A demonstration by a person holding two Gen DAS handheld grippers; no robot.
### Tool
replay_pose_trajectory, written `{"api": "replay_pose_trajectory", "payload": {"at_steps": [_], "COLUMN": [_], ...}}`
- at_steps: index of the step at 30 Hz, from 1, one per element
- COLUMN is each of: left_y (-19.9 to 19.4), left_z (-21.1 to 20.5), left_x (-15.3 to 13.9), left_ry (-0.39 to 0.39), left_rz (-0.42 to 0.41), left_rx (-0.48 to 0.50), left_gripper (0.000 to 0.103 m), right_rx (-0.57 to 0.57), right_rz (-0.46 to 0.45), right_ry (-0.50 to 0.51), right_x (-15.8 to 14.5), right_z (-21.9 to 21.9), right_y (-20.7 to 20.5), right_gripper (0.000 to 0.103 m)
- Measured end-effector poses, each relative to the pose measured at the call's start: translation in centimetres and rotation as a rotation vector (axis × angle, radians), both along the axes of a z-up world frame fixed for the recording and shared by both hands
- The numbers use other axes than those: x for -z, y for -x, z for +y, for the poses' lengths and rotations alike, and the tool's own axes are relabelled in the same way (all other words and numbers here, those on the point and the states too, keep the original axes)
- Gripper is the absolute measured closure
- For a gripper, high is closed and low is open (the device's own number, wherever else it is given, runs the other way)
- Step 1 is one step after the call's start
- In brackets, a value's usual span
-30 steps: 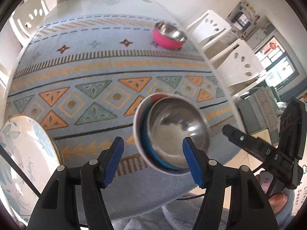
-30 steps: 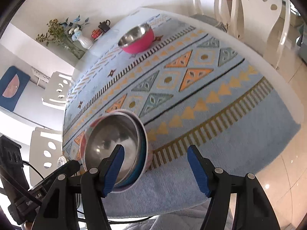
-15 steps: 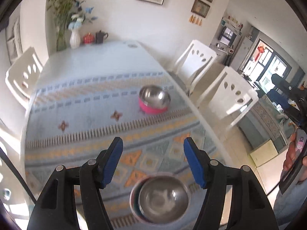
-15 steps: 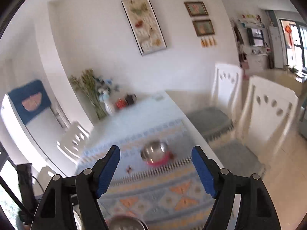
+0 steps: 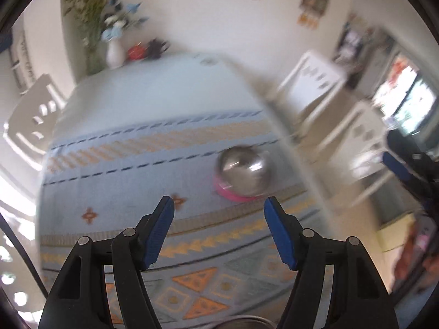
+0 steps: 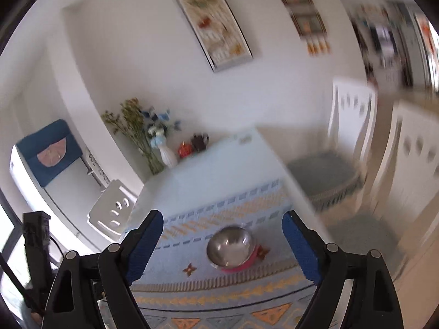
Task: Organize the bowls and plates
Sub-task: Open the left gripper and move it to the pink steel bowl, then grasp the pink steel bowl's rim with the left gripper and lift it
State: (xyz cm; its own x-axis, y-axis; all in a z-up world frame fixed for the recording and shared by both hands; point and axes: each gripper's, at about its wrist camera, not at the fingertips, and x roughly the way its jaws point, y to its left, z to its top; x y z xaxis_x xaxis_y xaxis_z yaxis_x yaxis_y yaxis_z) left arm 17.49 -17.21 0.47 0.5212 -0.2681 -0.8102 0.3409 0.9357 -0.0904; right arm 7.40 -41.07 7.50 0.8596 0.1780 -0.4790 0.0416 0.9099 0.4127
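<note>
A round steel bowl with a pink outside [image 6: 231,246] stands on the patterned blue cloth of the desk [image 6: 219,186], apparently empty. Both left tongs [image 5: 218,235] and right tongs [image 6: 222,246] are opening, with nothing between their blue pads.

A white vase [image 6: 168,156] of flowers stands at the far end of the surface [image 6: 219,170]. White chairs [image 6: 348,126] flank it. A framed picture [image 6: 212,23] hangs above.

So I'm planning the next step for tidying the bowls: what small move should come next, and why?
Probably bring the right claw down and forward toward the pink bowl. That bowl sits alone far out on the patterned cloth, framed between the claw's opening, empty jaws. The left claw is empty too, its jaws also opening.
</note>
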Motion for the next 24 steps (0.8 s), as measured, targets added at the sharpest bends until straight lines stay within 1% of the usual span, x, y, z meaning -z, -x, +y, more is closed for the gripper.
{"api": "replay_pose_trajectory", "payload": {"at_steps": [1, 2, 4, 6, 8, 10, 12, 14, 17, 20, 23, 24], "left_y": [-0.7, -1.4, -2.8, -4.0, -5.0, -6.3, -7.7, -8.5, -9.5, -10.9, -11.7, -11.7], "left_z": [-0.3, -0.6, -1.1, -1.5, -1.8, -1.9, -2.1, -2.6, -3.7, -4.3, -4.8, -5.1], "left_x": [1.0, 2.0, 3.6, 4.9, 5.9, 6.9, 8.3, 9.4, 11.1, 12.9, 13.9, 14.2], "left_ry": [-0.028, -0.025, -0.007, -0.005, 0.007, 0.036, 0.091, 0.123, 0.099, 0.101, 0.108, 0.092], "left_rz": [0.020, 0.043, 0.087, 0.106, 0.109, 0.129, 0.186, 0.216, 0.217, 0.249, 0.259, 0.254], "left_rx": [-0.006, 0.003, 0.018, 0.020, 0.013, -0.014, -0.031, -0.019, -0.023, -0.032, -0.038, -0.032], "left_gripper": [0.037, 0.037, 0.037, 0.037, 0.037, 0.037, 0.037, 0.037, 0.037, 0.037, 0.037, 0.040], "right_rx": [-0.003, -0.001, 0.024, 0.044, 0.060, 0.075, 0.089, 0.094, 0.081, 0.053, 0.035, 0.025], "right_rz": [0.037, 0.079, 0.160, 0.227, 0.279, 0.317, 0.341, 0.355, 0.380, 0.390, 0.407, 0.414], "right_ry": [-0.045, -0.084, -0.128, -0.176, -0.207, -0.226, -0.238, -0.248, -0.280, -0.324, -0.336, -0.335], "right_x": [1.6, 3.3, 6.1, 9.1, 11.4, 13.2, 14.7, 15.9, 17.7, 19.7, 20.8, 21.2], "right_z": [-0.3, -0.6, -1.1, -1.5, -2.0, -2.7, -3.3, -3.6, -3.9, -3.5, -2.7, -2.4], "right_y": [-1.1, -2.1, -3.7, -5.0, -6.1, -7.2, -8.6, -9.5, -11.1, -12.2, -13.0, -13.3], "right_gripper": [0.016, 0.016, 0.016, 0.016, 0.016, 0.016, 0.016, 0.016, 0.016, 0.016, 0.016, 0.016]}}
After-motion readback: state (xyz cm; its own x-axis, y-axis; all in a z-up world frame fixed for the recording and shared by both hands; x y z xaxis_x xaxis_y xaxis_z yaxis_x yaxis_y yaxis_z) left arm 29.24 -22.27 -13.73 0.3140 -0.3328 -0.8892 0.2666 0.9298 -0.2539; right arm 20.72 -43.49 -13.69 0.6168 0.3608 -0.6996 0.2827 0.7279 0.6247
